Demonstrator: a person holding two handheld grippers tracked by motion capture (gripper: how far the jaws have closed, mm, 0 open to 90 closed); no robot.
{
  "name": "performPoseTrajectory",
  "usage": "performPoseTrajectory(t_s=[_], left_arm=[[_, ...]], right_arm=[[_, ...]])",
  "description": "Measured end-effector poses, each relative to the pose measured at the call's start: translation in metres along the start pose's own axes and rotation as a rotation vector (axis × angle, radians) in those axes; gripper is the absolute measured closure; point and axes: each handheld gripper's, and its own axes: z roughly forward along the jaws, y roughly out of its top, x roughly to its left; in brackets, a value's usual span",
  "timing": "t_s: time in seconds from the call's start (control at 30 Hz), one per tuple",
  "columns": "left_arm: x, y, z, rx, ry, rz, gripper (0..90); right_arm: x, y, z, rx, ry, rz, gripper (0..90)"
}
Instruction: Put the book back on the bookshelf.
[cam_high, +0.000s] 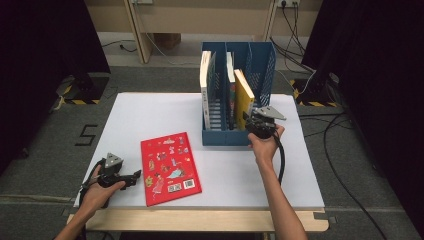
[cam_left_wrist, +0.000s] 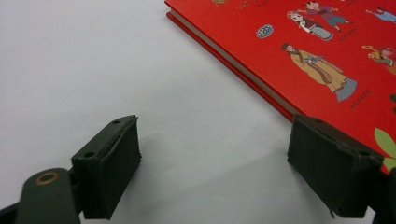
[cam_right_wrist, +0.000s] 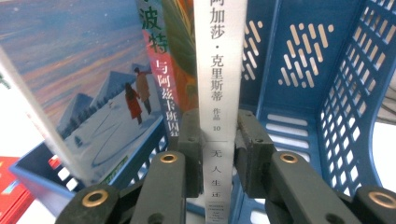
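A yellow book with a white spine (cam_high: 243, 95) stands tilted in the right compartment of the blue file rack (cam_high: 265, 55). My right gripper (cam_high: 252, 122) is at the rack's front, shut on that book. In the right gripper view both pads (cam_right_wrist: 252, 140) press the white spine (cam_right_wrist: 219, 70) from either side. A red picture book (cam_high: 170, 167) lies flat on the white table (cam_high: 150, 110). My left gripper (cam_high: 135, 176) rests on the table just left of it, open. In the left gripper view the red book's (cam_left_wrist: 303, 51) corner lies by the right pad (cam_left_wrist: 331, 163), with only bare table between the jaws.
A white book (cam_high: 205, 85) stands in the rack's left compartment and another book (cam_high: 230, 85) in the middle one. The right gripper view shows a snowy-cover book (cam_right_wrist: 79, 84) left of the held one. Cables lie on the floor right of the table.
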Motion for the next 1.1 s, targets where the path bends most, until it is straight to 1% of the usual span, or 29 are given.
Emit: performPoseTrajectory(t_s=[0.03,0.13,0.17,0.23,0.3,0.33,0.4,0.43,0.5,0.6,0.67,0.73,0.8,0.87,0.9,1.03,1.1], left_arm=[[0.0,0.0,0.0,0.0,0.0,0.0,15.9],[0.0,0.0,0.0,0.001,0.0,0.0,15.9],[0.0,0.0,0.0,0.001,-0.001,-0.001,15.9],[0.0,0.0,0.0,0.001,0.0,-0.001,15.9],[0.0,0.0,0.0,0.0,0.0,0.0,15.9],[0.0,0.0,0.0,0.0,0.0,0.0,15.9],[0.0,0.0,0.0,0.0,0.0,0.0,15.9],[0.0,0.0,0.0,0.0,0.0,0.0,15.9],[0.0,0.0,0.0,0.0,-0.001,-0.001,15.9],[0.0,0.0,0.0,0.0,0.0,0.0,15.9],[0.0,0.0,0.0,0.0,0.0,0.0,15.9],[0.0,0.0,0.0,0.001,0.0,0.0,15.9],[0.0,0.0,0.0,0.001,0.0,-0.001,15.9],[0.0,0.0,0.0,0.0,0.0,0.0,15.9],[0.0,0.0,0.0,0.0,0.0,-0.001,15.9],[0.0,0.0,0.0,0.001,0.0,0.0,15.9],[0.0,0.0,0.0,0.0,0.001,-0.001,15.9]], right_arm=[[0.001,0.0,0.002,-0.002,-0.001,0.008,75.1],[0.003,0.001,0.009,-0.015,-0.023,0.005,75.4],[0.004,0.002,0.01,-0.02,-0.028,-0.004,75.4],[0.006,0.005,0.012,-0.025,-0.033,0.003,75.5],[0.008,0.007,0.015,-0.041,-0.048,-0.002,75.8],[0.007,0.008,0.016,-0.044,-0.05,-0.009,75.9],[0.007,0.01,0.017,-0.046,-0.046,0.003,75.8],[0.007,0.01,0.017,-0.043,-0.045,-0.006,75.7],[0.006,0.008,0.015,-0.035,-0.04,-0.007,75.7],[0.002,0.005,0.012,-0.036,-0.05,0.01,75.3],[-0.001,0.005,0.012,-0.028,-0.033,0.027,73.8],[-0.002,0.006,0.013,-0.023,-0.018,0.034,72.1],[-0.004,0.007,0.015,-0.024,0.0,0.05,70.2],[-0.005,0.008,0.018,-0.021,0.003,0.063,68.2],[-0.005,0.008,0.02,-0.025,0.002,0.076,68.3],[-0.007,0.014,0.027,-0.039,-0.006,0.083,67.3],[-0.008,0.018,0.031,-0.04,-0.007,0.1,67.9]])
